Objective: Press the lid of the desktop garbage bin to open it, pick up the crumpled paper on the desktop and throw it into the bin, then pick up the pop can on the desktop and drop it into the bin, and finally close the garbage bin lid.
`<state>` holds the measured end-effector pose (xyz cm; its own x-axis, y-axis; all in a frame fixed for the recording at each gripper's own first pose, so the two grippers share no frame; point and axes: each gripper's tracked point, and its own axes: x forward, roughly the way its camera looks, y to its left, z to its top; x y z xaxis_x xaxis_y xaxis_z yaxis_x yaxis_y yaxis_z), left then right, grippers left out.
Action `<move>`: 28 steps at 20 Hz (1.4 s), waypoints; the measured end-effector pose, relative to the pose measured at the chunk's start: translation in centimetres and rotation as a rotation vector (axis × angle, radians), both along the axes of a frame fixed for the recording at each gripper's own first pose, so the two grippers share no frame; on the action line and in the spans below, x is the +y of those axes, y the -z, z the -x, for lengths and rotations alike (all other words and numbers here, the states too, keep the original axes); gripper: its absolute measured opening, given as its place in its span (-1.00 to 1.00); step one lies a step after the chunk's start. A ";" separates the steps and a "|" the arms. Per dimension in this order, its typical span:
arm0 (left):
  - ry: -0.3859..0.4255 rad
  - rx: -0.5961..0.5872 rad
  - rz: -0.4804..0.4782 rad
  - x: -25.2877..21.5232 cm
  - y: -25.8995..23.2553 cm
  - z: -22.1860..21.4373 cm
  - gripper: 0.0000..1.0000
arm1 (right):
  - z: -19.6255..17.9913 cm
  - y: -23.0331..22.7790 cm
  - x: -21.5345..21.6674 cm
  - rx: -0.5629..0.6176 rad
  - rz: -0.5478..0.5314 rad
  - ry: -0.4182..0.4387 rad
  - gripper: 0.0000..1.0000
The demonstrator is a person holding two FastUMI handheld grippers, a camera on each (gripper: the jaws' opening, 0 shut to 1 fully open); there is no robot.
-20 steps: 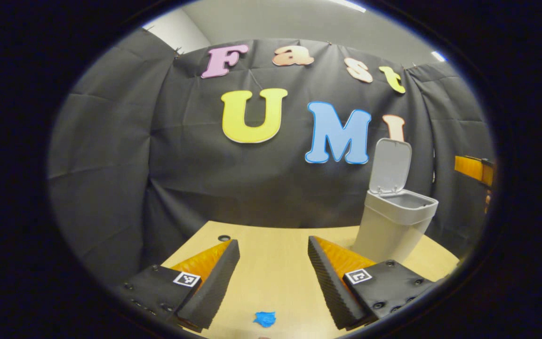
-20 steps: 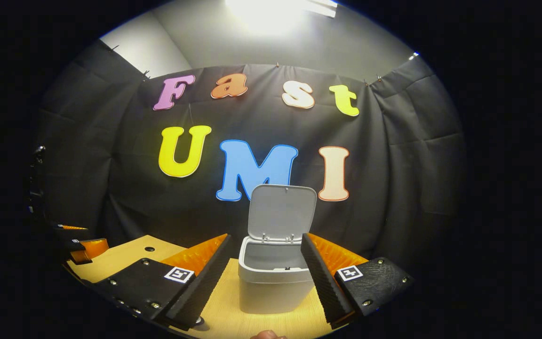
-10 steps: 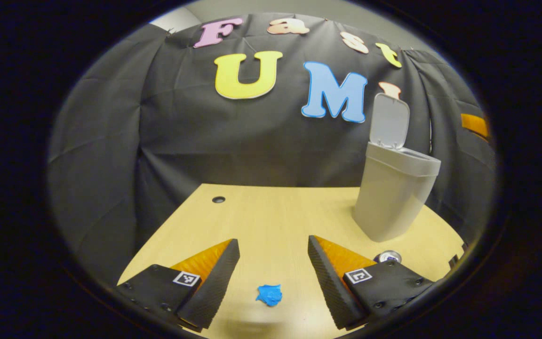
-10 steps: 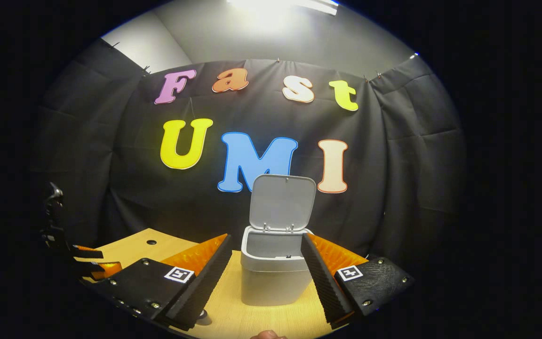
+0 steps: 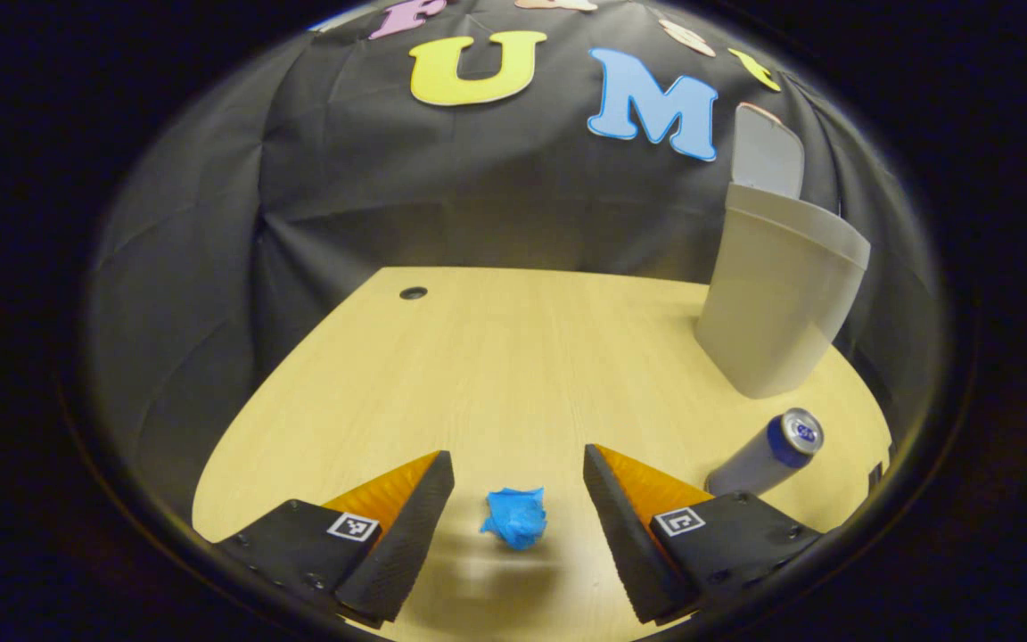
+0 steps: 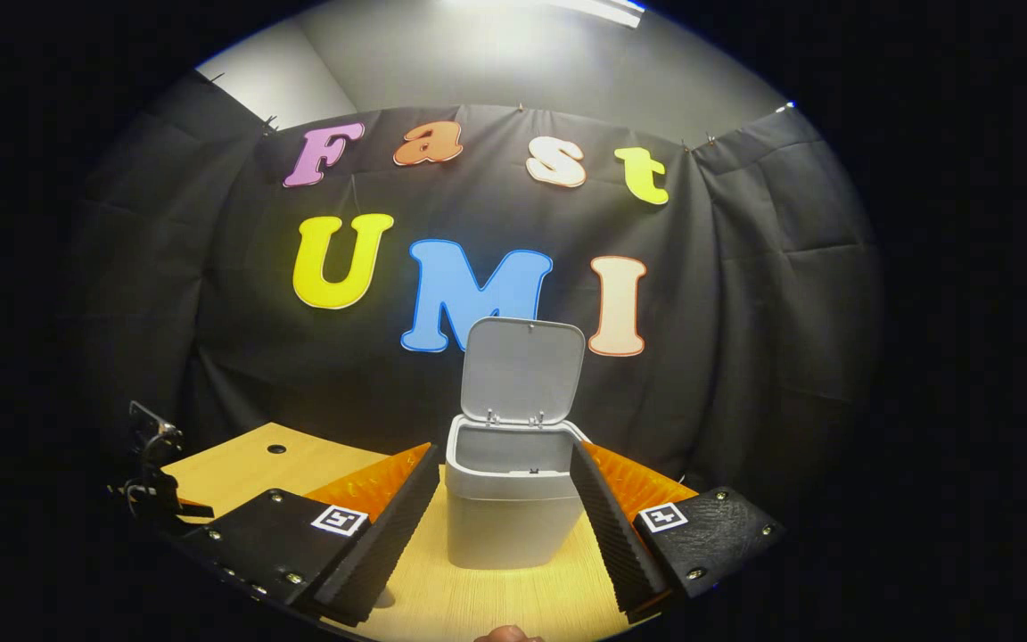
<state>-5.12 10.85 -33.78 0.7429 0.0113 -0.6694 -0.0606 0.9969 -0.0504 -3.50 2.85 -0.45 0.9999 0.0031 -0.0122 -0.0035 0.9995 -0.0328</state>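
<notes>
The crumpled blue paper ball (image 5: 514, 517) lies on the pale wooden desktop (image 5: 478, 374), between the spread jaws of the left gripper (image 5: 518, 522), touching neither. Right of it the silver-and-blue pop can (image 5: 768, 453) stands upright. Farther right stands the grey plastic bin (image 6: 506, 499), its long axis vertical, lid (image 6: 522, 370) raised. The right gripper (image 6: 505, 530) is wide open before the bin.

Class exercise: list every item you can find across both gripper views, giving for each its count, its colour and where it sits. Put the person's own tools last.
Garbage bin: one, pale grey, far right of the table, lid standing open.
Crumpled paper: one, blue, on the table between the left gripper's fingers, untouched.
Pop can: one, silver with a blue top, on the table in front of the bin.
Table: one, light wood, with a small dark hole near its far left.
Left gripper: one, open, low over the paper.
Right gripper: one, open, facing the bin.
</notes>
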 end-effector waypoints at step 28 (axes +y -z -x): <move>0.025 0.259 -0.040 1.1 8.3 1.0 0.12 | 0.5 1.5 -1.3 0.050 -0.027 0.016 0.90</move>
<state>-6.12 11.94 -42.12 0.5472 0.0256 -0.8366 -0.0421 0.9991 0.0030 -4.02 1.54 -1.98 0.9980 -0.0118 -0.0618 0.0114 0.9999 -0.0063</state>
